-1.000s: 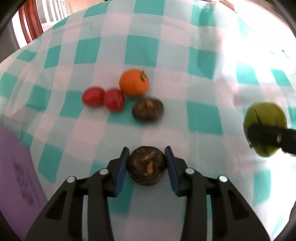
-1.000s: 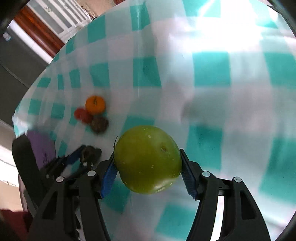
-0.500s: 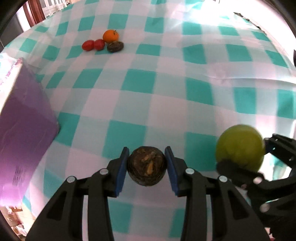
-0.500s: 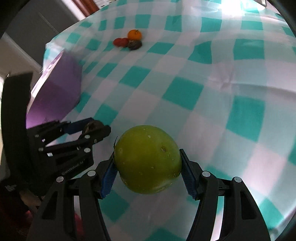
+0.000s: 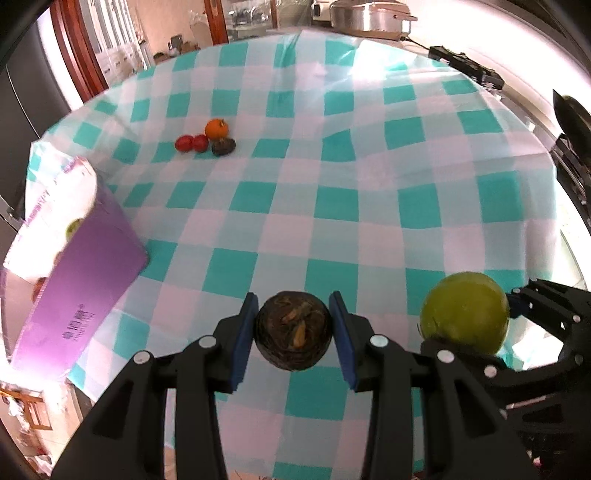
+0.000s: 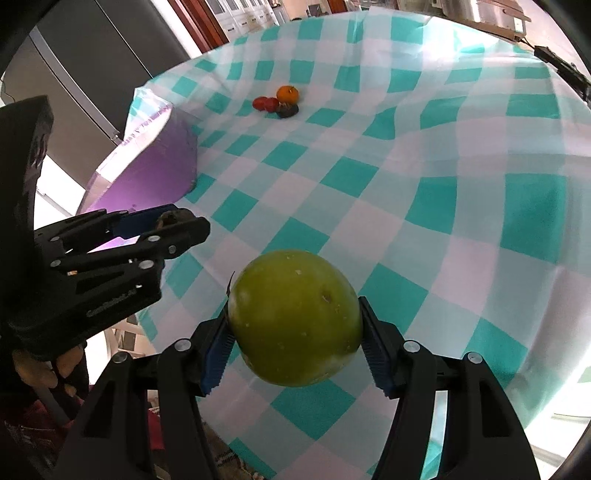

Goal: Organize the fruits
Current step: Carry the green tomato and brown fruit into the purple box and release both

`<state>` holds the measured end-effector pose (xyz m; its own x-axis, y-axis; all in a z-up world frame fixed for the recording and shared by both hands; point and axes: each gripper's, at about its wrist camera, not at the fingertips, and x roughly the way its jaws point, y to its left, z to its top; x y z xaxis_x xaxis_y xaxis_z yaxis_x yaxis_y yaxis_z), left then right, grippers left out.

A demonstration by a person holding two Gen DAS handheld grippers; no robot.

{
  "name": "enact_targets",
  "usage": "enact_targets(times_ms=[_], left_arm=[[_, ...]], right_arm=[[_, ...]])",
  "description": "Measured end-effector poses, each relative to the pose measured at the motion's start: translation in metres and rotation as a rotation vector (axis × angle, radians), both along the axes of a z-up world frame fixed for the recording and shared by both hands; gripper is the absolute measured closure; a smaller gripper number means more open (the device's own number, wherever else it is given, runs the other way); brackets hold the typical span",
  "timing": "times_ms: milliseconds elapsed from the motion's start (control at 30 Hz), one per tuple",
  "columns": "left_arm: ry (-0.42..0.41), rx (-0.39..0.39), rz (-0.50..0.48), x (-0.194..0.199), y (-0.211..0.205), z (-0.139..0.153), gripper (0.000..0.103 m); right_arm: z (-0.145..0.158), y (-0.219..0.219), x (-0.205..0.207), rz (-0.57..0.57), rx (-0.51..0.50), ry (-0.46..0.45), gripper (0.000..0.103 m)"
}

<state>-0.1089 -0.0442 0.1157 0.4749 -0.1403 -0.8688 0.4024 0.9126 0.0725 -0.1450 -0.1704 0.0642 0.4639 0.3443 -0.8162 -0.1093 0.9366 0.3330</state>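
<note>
My left gripper [image 5: 293,332] is shut on a dark brown round fruit [image 5: 293,330], held above the near edge of the checked tablecloth [image 5: 332,206]. My right gripper [image 6: 293,325] is shut on a green apple [image 6: 295,317], which also shows at the right of the left wrist view [image 5: 465,312]. Far across the cloth lie an orange [image 5: 217,128], two red tomatoes [image 5: 192,143] and another dark brown fruit [image 5: 223,146], also in the right wrist view [image 6: 287,94]. The left gripper shows at the left of the right wrist view [image 6: 173,221].
A purple box [image 5: 77,295] stands at the table's left edge, open at the top with a green fruit [image 5: 74,227] inside; it also shows in the right wrist view [image 6: 147,173]. A metal pot [image 5: 369,16] and a dark cable strip [image 5: 465,64] lie beyond the far edge.
Both grippers have pulled back and up from the fruit group toward the near edge, each still holding its fruit. The purple box has come into view on the left.
</note>
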Motion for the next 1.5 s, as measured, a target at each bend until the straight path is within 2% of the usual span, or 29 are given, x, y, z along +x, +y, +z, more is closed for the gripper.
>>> enact_targets(times_ms=[267,600,800,900,1000,1067,1200,1300,1367,1433,1500], left_arm=[[-0.047,0.006,0.001,-0.012,0.019,0.021,0.063],[-0.124,-0.070,0.050,0.003,0.076,0.049,0.063],[-0.192,-0.137,0.085,0.035,0.145,0.071,0.063],[-0.227,-0.161,0.119,0.059,0.194,0.083,0.063],[-0.248,-0.195,0.202,0.085,0.262,0.095,0.063],[-0.253,-0.190,0.242,0.096,0.296,0.097,0.063],[-0.189,-0.179,0.310,0.114,0.360,0.081,0.063],[-0.122,-0.163,0.333,0.123,0.392,0.060,0.063],[-0.068,-0.147,0.323,0.129,0.403,0.045,0.063],[0.008,-0.130,0.289,0.135,0.405,0.029,0.063],[0.051,-0.106,0.264,0.139,0.403,0.018,0.063]], right_arm=[[0.014,0.009,-0.007,-0.009,0.020,-0.036,0.041],[0.034,0.053,0.020,0.009,0.025,-0.065,0.041],[0.057,0.109,0.069,0.043,0.047,-0.095,0.041],[0.069,0.148,0.104,0.053,0.075,-0.106,0.041],[0.085,0.198,0.139,0.095,0.117,-0.133,0.041],[0.092,0.222,0.156,0.116,0.139,-0.145,0.041],[0.099,0.272,0.191,0.152,0.156,-0.134,0.041],[0.097,0.312,0.213,0.203,0.113,-0.102,0.041],[0.085,0.346,0.228,0.262,0.018,-0.040,0.041],[0.063,0.377,0.236,0.343,-0.126,0.031,0.041],[0.043,0.394,0.243,0.394,-0.173,0.101,0.041]])
